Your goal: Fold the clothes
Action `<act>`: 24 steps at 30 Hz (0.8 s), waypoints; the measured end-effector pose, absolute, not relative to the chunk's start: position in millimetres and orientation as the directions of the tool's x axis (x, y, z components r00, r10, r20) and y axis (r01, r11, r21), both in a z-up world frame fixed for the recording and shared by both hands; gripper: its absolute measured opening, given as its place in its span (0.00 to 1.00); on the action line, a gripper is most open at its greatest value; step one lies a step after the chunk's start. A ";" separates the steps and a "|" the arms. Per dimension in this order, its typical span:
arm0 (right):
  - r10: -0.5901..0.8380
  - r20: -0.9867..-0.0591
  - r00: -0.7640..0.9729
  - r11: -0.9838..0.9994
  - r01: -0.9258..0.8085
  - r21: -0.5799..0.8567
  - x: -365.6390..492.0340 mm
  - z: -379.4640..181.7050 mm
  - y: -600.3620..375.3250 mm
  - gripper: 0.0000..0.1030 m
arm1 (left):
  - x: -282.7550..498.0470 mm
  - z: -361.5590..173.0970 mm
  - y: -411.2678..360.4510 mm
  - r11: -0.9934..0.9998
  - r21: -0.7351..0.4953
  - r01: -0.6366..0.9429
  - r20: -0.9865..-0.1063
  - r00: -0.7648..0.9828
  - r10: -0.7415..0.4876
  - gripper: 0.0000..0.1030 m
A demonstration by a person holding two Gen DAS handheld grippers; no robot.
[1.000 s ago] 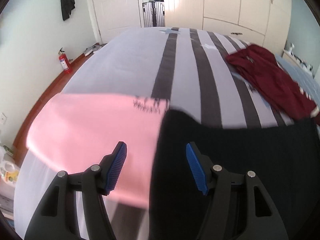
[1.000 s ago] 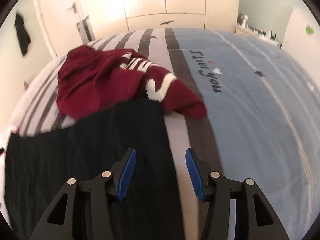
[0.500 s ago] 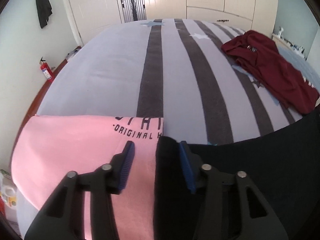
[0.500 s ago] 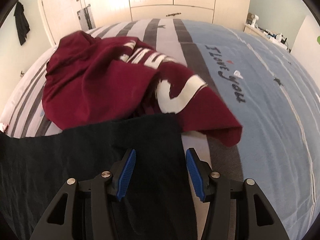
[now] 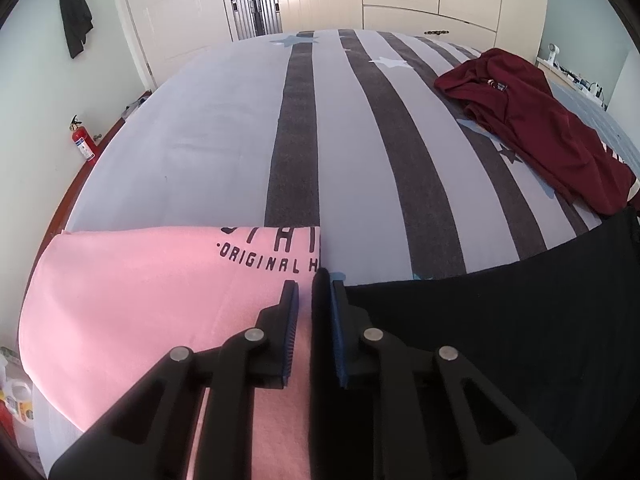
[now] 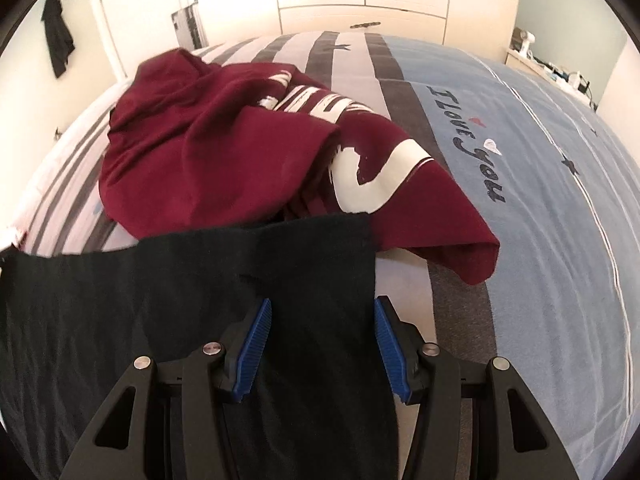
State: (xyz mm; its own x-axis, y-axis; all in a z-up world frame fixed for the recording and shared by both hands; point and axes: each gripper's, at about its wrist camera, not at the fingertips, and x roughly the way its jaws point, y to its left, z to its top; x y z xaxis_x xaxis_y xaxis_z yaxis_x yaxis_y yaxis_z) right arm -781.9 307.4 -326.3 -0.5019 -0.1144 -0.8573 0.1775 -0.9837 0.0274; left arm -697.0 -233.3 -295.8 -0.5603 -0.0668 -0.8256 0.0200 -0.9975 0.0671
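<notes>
Over on the left of the striped grey bed cover lies a soft pink top with dark letters printed on it, flat and neat with straight edges, so it looks folded already. Just beside it the left gripper has its blue pads nearly together, pinching the left edge of a thin black cloth garment — the edge stands up between the pads. The black garment stretches across the near side of the bed to the right gripper. That one has its jaws apart, with the right edge of the black garment lying between the pads but not squeezed. I think the job now is to get a good hold on both sides. To do it well, the right gripper should close right on the edge, and both should hold at the same height so the cloth hangs even, not crooked. Behind it sits a rumpled dark red top with big white letters — the black cloth laps over its near edge, so take care not to drag it along.
</notes>
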 end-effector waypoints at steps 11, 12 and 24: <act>-0.127 -0.864 -0.487 -0.988 0.138 0.067 -795.0 -326.1 318.7 0.47 | -700.5 -297.3 -231.6 -0.997 0.073 0.012 -0.824 -0.562 -0.067 0.16; -0.130 -0.863 -0.487 -0.988 0.140 0.070 -796.3 -325.5 318.3 0.46 | -700.9 -297.4 -231.5 -0.997 0.073 0.012 -0.824 -0.562 -0.067 0.16; -0.089 -0.829 -0.552 -0.990 0.142 0.012 -796.5 -298.9 320.6 0.04 | -698.9 -278.3 -234.4 -0.999 0.045 0.030 -0.802 -0.595 -0.054 0.04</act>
